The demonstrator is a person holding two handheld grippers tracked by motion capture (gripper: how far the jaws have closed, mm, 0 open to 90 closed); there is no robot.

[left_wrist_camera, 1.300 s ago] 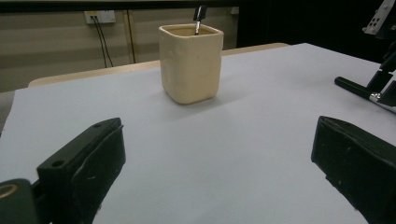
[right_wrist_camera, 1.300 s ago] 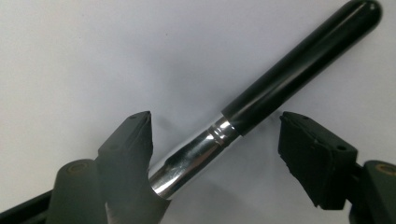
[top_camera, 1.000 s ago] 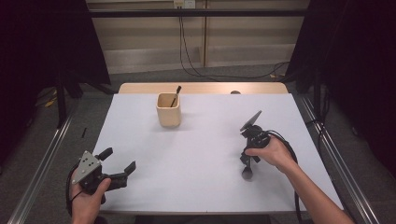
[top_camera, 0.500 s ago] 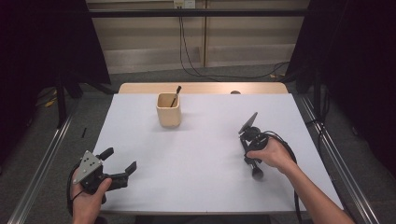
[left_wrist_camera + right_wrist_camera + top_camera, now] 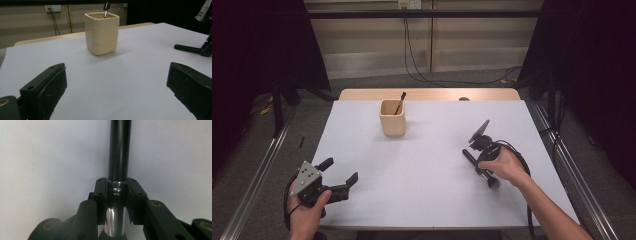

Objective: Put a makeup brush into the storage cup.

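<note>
A black rod with a silver band (image 5: 119,150) lies on the white table (image 5: 422,175) at the right. My right gripper (image 5: 117,187) points down over it. Its jaws have just been closing and now press on the rod's silver part from both sides. In the high view the rod (image 5: 470,157) pokes out from under the right gripper (image 5: 482,150) and the hand. My left gripper (image 5: 340,170) rests at the near left corner, open, with nothing between its fingers (image 5: 47,87). A beige square cup (image 5: 392,117) holding a dark-tipped stick (image 5: 400,102) stands far centre.
From the left gripper view the cup (image 5: 101,32) stands ahead, with the rod's end (image 5: 187,48) off to the right. A wooden strip (image 5: 427,94) borders the table's far edge. Metal rails (image 5: 257,185) run along both sides.
Both hands keep their places in the high view. The rod still lies under the right gripper.
</note>
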